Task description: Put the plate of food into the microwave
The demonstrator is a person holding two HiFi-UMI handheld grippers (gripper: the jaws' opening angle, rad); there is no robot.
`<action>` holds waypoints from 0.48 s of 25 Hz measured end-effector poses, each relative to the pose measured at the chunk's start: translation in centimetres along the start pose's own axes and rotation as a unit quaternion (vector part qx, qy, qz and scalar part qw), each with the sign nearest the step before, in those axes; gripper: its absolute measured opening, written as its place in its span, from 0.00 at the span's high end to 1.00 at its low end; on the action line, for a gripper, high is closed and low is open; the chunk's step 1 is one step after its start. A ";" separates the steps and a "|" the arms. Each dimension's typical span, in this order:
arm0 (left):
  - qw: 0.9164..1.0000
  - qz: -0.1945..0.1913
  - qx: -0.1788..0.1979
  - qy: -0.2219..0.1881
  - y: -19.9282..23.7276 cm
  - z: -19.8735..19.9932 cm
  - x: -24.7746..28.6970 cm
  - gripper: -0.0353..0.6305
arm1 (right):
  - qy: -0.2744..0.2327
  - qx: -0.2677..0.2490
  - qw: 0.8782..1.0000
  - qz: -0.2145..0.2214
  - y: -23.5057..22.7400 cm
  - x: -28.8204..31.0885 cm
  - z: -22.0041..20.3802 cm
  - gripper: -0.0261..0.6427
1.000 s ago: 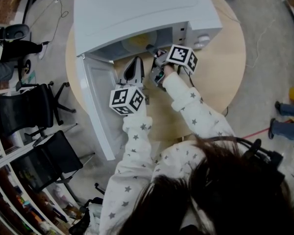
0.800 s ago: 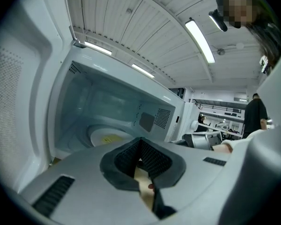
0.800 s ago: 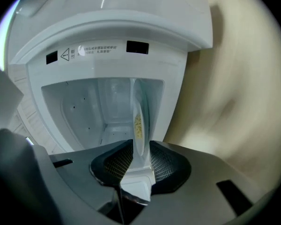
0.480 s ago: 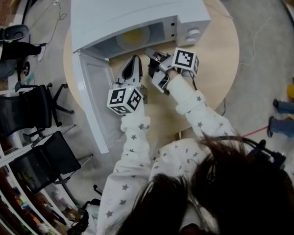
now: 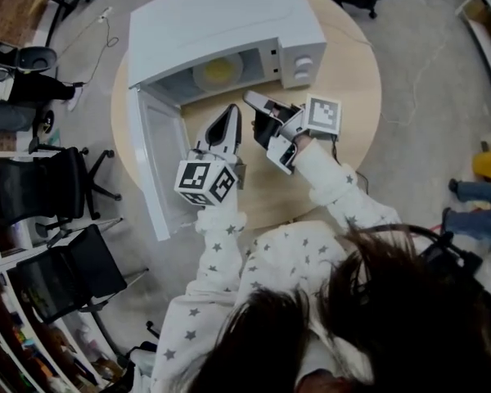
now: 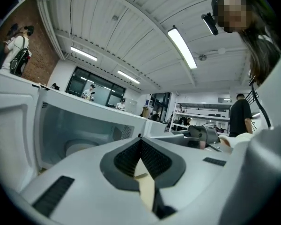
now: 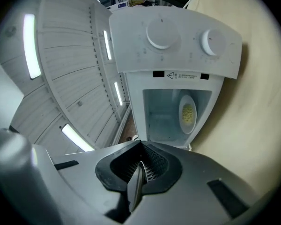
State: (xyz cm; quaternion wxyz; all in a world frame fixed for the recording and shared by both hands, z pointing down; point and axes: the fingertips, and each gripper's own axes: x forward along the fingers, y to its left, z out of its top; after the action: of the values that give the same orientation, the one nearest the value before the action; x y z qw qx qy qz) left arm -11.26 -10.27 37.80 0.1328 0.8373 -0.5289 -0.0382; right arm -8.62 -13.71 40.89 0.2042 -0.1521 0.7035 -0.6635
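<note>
A microwave (image 5: 229, 23) is sitting on the far side of a round table (image 5: 352, 113), its door (image 5: 159, 166) hanging open to the left. A plate of food (image 5: 217, 70) is lying inside. The left gripper (image 5: 232, 111) and right gripper (image 5: 251, 97) are hovering side by side before the opening. Chairs (image 5: 65, 178) are standing left of the table.

Smooth white shells over pale, matt wood

The microwave (image 5: 221, 23) casing reads as smooth, satin-white painted metal, and inside it the plate (image 5: 200, 74) shows a glossy white rim. The round table (image 5: 348, 88) looks like pale wood, matt and even. The left gripper (image 5: 231, 115) and right gripper (image 5: 250, 97) wear matt light-grey plastic shells, and their dark ribbed pads (image 7: 157, 162) look rubbery. The sleeves (image 5: 221, 252) are soft, star-printed cloth.
</note>
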 end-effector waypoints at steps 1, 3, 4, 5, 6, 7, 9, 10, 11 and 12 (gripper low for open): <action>1.000 -0.005 0.003 -0.002 -0.8 0.3 -0.2 0.94 | 0.003 -0.005 1.000 0.004 0.6 -0.6 0.0 0.95; 1.000 -0.015 0.010 -0.005 -2.2 1.0 -0.6 0.94 | 0.010 -0.013 1.000 0.016 1.7 -1.6 0.1 0.95; 1.000 -0.017 0.012 -0.006 -2.6 1.2 -0.8 0.94 | 0.014 -0.018 1.000 0.022 2.2 -2.0 0.1 0.95; 1.000 -0.018 0.014 -0.007 -3.0 1.5 -1.0 0.94 | 0.017 -0.020 0.999 0.027 2.6 -2.3 0.0 0.95; 1.000 -0.020 0.015 -0.009 -3.3 1.7 -1.2 0.94 | 0.020 -0.021 0.999 0.031 2.9 -2.6 -0.1 0.95; 1.000 -0.021 0.015 -0.011 -3.5 2.0 -1.4 0.94 | 0.023 -0.019 0.999 0.034 3.2 -3.0 -0.2 0.95; 1.000 -0.021 0.017 -0.015 -4.1 2.4 -1.7 0.95 | 0.028 -0.012 0.999 0.039 3.7 -3.8 -0.6 0.95; 0.999 -0.021 0.018 -0.018 -4.5 2.6 -2.0 0.94 | 0.031 -0.009 0.999 0.041 4.0 -4.2 -0.9 0.95; 0.999 -0.022 0.021 -0.021 -4.9 2.9 -2.3 0.94 | 0.033 -0.008 0.999 0.042 4.3 -4.7 -1.2 0.95; 0.999 -0.023 0.024 -0.024 -5.4 3.2 -2.7 0.94 | 0.034 -0.006 0.998 0.044 4.6 -5.2 -1.5 0.95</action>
State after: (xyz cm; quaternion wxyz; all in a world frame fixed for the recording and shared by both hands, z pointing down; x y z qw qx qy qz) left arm -8.32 -6.26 33.10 0.0992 0.8512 -0.5131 -0.0488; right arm -4.60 -9.56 36.83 0.2077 -0.0997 0.7200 -0.6546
